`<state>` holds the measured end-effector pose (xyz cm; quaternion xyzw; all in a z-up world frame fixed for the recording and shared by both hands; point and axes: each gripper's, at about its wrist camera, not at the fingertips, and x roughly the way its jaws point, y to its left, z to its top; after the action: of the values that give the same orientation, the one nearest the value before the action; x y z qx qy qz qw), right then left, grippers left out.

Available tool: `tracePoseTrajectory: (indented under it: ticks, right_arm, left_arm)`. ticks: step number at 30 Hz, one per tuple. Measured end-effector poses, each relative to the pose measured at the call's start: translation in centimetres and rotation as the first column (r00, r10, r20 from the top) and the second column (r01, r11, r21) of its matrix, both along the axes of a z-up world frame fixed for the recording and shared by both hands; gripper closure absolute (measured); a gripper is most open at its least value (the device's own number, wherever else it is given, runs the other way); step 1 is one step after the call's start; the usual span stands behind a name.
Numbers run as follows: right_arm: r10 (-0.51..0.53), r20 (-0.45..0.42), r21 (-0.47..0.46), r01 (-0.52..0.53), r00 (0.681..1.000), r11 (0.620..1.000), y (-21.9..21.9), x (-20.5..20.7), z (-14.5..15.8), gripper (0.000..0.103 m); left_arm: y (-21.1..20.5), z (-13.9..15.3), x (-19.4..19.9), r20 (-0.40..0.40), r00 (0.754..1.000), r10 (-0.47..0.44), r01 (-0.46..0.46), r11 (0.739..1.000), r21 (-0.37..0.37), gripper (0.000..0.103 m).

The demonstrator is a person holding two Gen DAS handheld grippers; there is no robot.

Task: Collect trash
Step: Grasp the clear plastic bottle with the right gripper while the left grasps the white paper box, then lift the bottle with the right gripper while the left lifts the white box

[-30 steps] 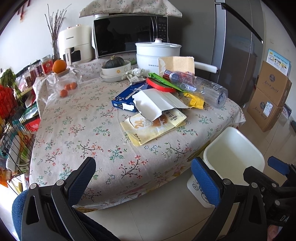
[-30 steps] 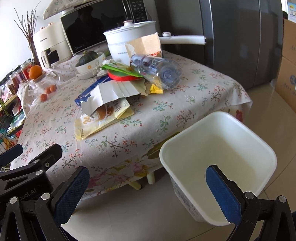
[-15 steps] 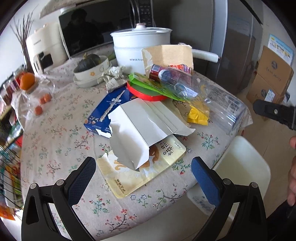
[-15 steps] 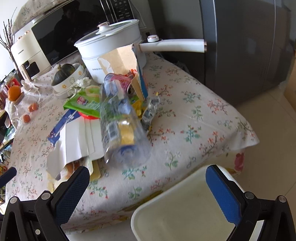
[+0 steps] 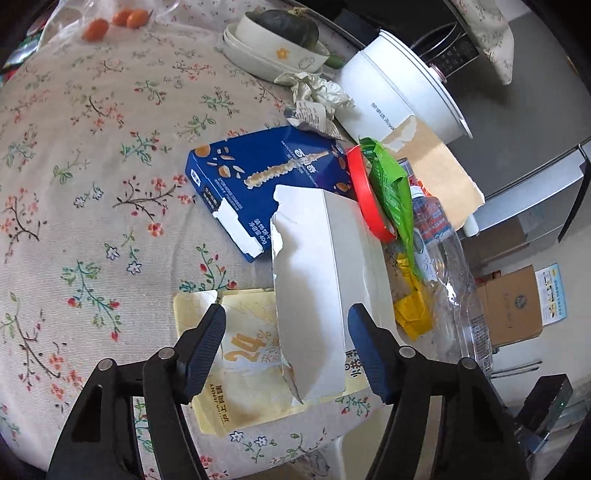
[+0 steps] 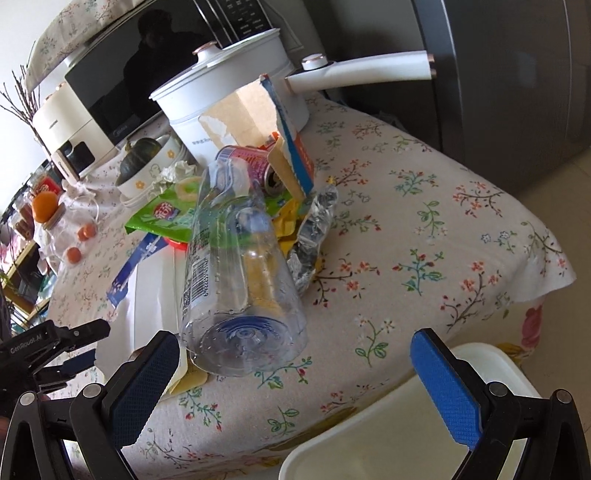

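Floral tablecloth (image 5: 92, 155); yellow pouch (image 5: 236, 369) half under torn carton (image 5: 317, 295).

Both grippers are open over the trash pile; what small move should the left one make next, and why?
Probably close the left gripper on the torn white box: its open fingers already straddle the box's near end, and the white bin waits below the table edge.

Counted: one bottle (image 6: 236, 280), one can (image 6: 255, 166), two cartons (image 5: 325, 280) (image 5: 269, 177), one pot (image 6: 236, 99), three small oranges (image 5: 114, 20).
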<state>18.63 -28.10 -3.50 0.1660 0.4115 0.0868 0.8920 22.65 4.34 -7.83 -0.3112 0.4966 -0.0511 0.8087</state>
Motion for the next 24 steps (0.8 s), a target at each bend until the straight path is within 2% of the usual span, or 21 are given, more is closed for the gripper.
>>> tracePoseTrajectory:
  ticks: [2, 5, 9, 13, 16, 17, 20, 24]
  right_arm:
    - [0.018, -0.003, -0.010, -0.018, 1.000, 1.000, 0.7, 0.5, -0.5, 0.000]
    - [0.039, 0.001, -0.036, -0.039, 0.999, 0.999, 1.7, 1.3, -1.1, 0.000]
    - [0.050, 0.004, -0.033, -0.050, 0.999, 0.998, 2.2, 2.4, -1.4, 0.000]
    - [0.035, 0.015, 0.018, -0.036, 0.999, 0.999, 1.7, 3.2, -1.3, 0.000]
    - [0.020, 0.016, 0.035, -0.021, 1.000, 0.999, 1.6, 3.6, -1.3, 0.001]
    - [0.018, 0.016, 0.039, -0.019, 1.000, 0.999, 1.7, 3.6, -1.4, 0.004]
    - [0.036, 0.016, 0.050, -0.036, 0.999, 0.998, 1.9, 3.9, -1.6, 0.028]
    - [0.040, 0.023, 0.094, -0.042, 0.999, 0.995, 1.7, 3.7, -1.6, 0.035]
  left_arm:
    - [-0.8, 0.1, 0.4, 0.011, 1.000, -0.025, 0.025, 1.000, -0.001, 0.049]
    - [-2.1, 0.8, 0.9, 0.045, 0.996, -0.080, 0.077, 0.996, 0.053, 0.052]
    - [-2.9, 0.2, 1.3, 0.039, 0.992, -0.121, 0.117, 0.989, 0.090, 0.052]
    - [-2.9, 0.0, 1.4, 0.053, 0.992, -0.117, 0.109, 0.985, 0.131, 0.065]
    - [-2.7, 0.1, 1.3, 0.069, 0.991, -0.113, 0.100, 0.981, 0.166, 0.078]
    - [-2.7, 0.2, 1.3, 0.074, 0.991, -0.113, 0.099, 0.981, 0.167, 0.084]
    - [-2.7, 0.7, 0.9, 0.099, 0.988, -0.121, 0.103, 0.980, 0.171, 0.089]
    - [-2.5, 2.1, 0.0, 0.157, 0.979, -0.127, 0.103, 0.982, 0.157, 0.094]
